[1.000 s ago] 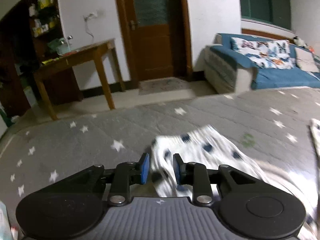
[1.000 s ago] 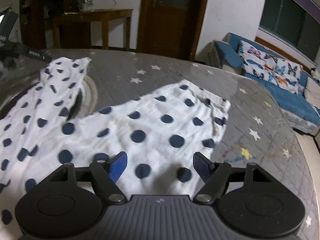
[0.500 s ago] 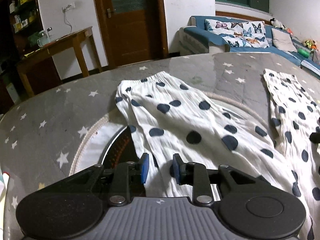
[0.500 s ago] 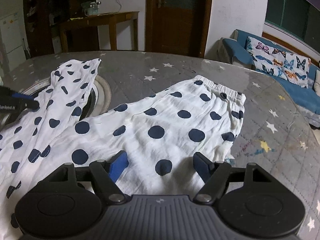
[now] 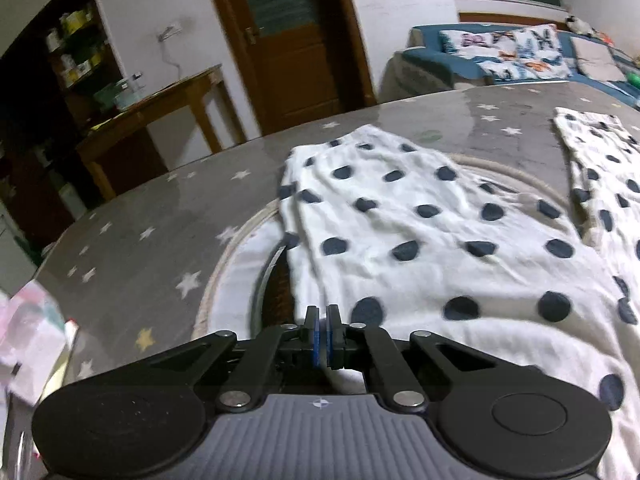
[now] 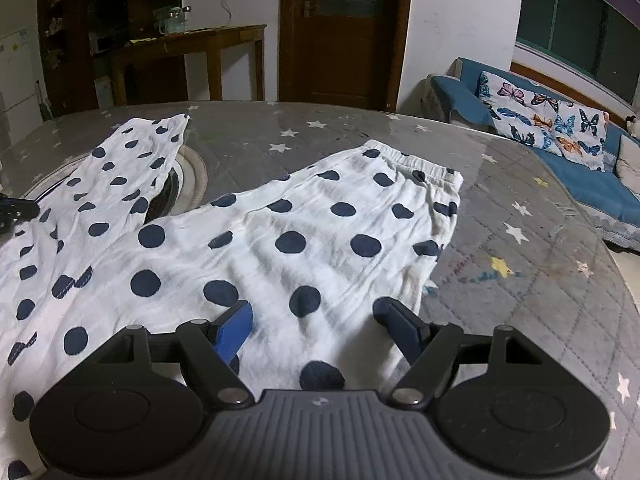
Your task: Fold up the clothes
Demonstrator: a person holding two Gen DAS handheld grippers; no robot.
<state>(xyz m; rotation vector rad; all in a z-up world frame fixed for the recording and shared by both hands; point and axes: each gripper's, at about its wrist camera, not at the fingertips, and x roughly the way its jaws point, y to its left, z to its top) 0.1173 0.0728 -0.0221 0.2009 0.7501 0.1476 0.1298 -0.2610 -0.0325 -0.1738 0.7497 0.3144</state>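
White trousers with dark blue dots (image 6: pixel 288 240) lie spread on the grey star-patterned table cover (image 6: pixel 520 208). In the right wrist view the waistband end (image 6: pixel 412 160) lies ahead and one leg (image 6: pixel 132 156) runs off to the far left. My right gripper (image 6: pixel 316 320) is open, low over the cloth with a finger on each side. In the left wrist view the leg (image 5: pixel 400 216) stretches ahead and to the right. My left gripper (image 5: pixel 321 320) is shut at the leg's near left edge; whether cloth sits between the pads is hidden.
A round turntable with a pale rim (image 5: pixel 236 256) lies under the cloth. A wooden side table (image 6: pixel 192 40), a brown door (image 6: pixel 340 28) and a blue sofa (image 6: pixel 560 128) stand behind. A pale packet (image 5: pixel 28 328) lies at the left table edge.
My left gripper has closed from a narrow gap to shut, and has swung and dropped toward the leg's edge. My right gripper stays open and has edged forward over the cloth.
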